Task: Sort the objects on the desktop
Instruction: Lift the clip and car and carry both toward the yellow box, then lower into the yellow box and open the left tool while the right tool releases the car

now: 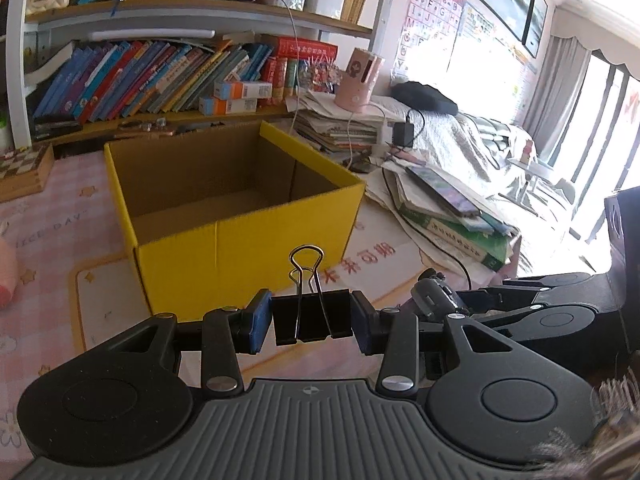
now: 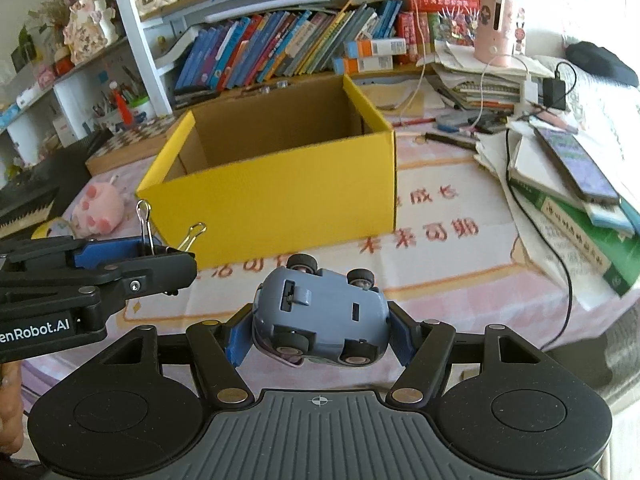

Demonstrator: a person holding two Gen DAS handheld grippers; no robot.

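Black clip (image 1: 312,315) sits clamped in the left tool (image 1: 311,322), held before the open yellow box (image 1: 248,248), likely for dropping in, while the right view shows the right tool (image 2: 320,334) gripping an upturned grey car (image 2: 320,316) just short of that box.

Home setting: a child's study-bedroom. White bookshelf (image 2: 152,56) at 12 o'clock, rows of children's books (image 1: 132,80) crammed in. Alphabet poster (image 1: 432,8) on the wall at 1 o'clock. Bed with grey cover (image 1: 472,140) at 2 o'clock, curtained window (image 1: 568,92) beyond it. Pink gingham tablecloth (image 1: 48,232) on the desk; pink plush toy (image 2: 100,210) at 10 o'clock.
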